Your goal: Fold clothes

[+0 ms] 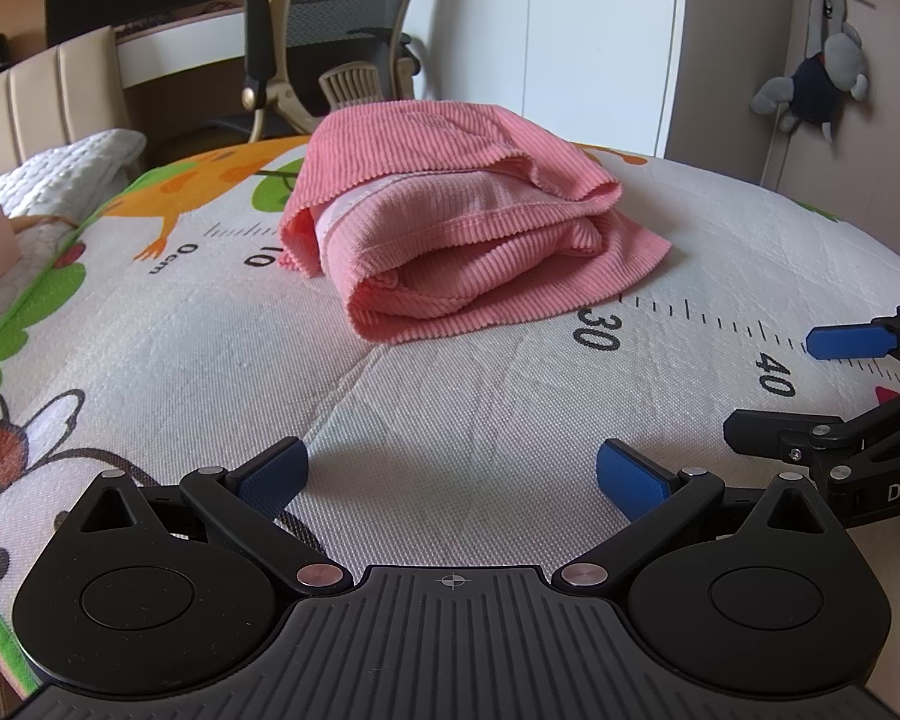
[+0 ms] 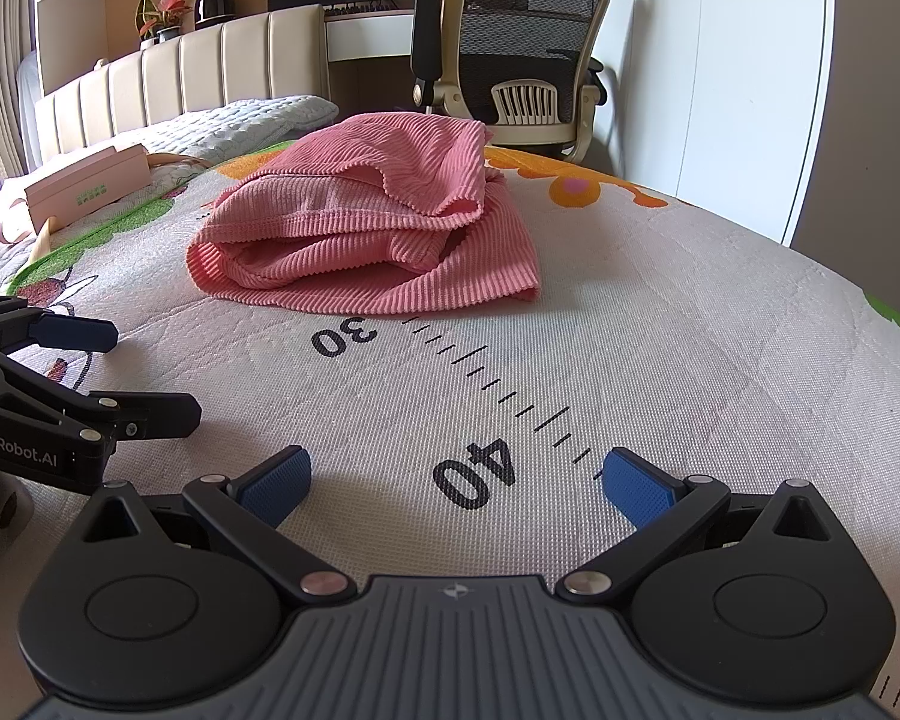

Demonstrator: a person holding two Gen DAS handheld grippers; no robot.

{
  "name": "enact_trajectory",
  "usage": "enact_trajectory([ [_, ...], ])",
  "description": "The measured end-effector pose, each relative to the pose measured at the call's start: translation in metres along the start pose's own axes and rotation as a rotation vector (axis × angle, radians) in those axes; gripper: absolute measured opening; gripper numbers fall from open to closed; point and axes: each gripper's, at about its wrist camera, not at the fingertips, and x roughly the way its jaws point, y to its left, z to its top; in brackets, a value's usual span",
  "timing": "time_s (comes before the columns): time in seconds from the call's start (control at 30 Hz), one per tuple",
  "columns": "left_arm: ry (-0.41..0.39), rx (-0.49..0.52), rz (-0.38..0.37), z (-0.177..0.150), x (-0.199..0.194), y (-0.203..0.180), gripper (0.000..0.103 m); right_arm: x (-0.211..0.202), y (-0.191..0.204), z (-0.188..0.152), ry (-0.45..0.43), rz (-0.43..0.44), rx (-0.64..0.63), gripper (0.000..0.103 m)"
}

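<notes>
1. We note the pink ribbed garment (image 1: 450,222) lying on the printed mat (image 1: 450,408) that covers the bed, over the mat's ruler print between the 10 and 30 marks, well ahead of both tools
2. It sits as a compact bundle: several layers doubled over each other, a rolled fold at the near left, one loose hem draped across the top and a flat corner sticking out at the right
3. Left gripper (image 1: 450,477): fingers spread wide, nothing between them, held low over bare mat short of the garment
4. Right gripper (image 2: 453,477): fingers likewise spread wide and empty, low over the mat near the 40 mark, to the right of the left tool and just beside it
5. Neither tool touches the cloth; both point toward it
6. Our reading of the step: the scene fits two stages. Either the bundle is a finished, somewhat loose fold and the tools are clear of it, or it is a rough heap waiting to be laid out and folded. These views do not settle which
7. So we prescribe no move. Any further handling would, in our judgement, call for a pinch on a single hem layer, since the stacked ribbed layers look soft and liable to come up together
8. Office chair (image 2: 510,54) and headboard (image 2: 180,78) stand behind, clear of the work
</notes>
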Motion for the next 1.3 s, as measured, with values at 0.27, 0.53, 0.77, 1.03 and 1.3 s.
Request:
enact_trajectory([
  [0.27,-0.002,-0.002,-0.004,0.0,-0.0004,0.0006,0.103,-0.0005,0.001,0.0,0.0,-0.004,-0.005,0.103],
  [0.53,-0.001,0.0,-0.005,0.0002,-0.0002,0.0008,0.103,0.0003,0.0002,0.0003,0.0,-0.003,-0.005,0.103],
  [0.77,-0.002,0.001,-0.008,-0.0001,-0.0001,0.0013,0.103,0.0001,0.0001,0.0003,0.0,-0.003,-0.006,0.103],
  [1.03,0.004,0.006,-0.007,0.0006,-0.0003,0.001,0.103,0.0,0.0008,0.0005,0.0,-0.004,-0.005,0.103],
  [1.3,0.006,0.011,-0.007,-0.0006,-0.0025,0.0007,0.103,0.0001,0.0013,0.0003,0.0,-0.004,-0.004,0.103],
])
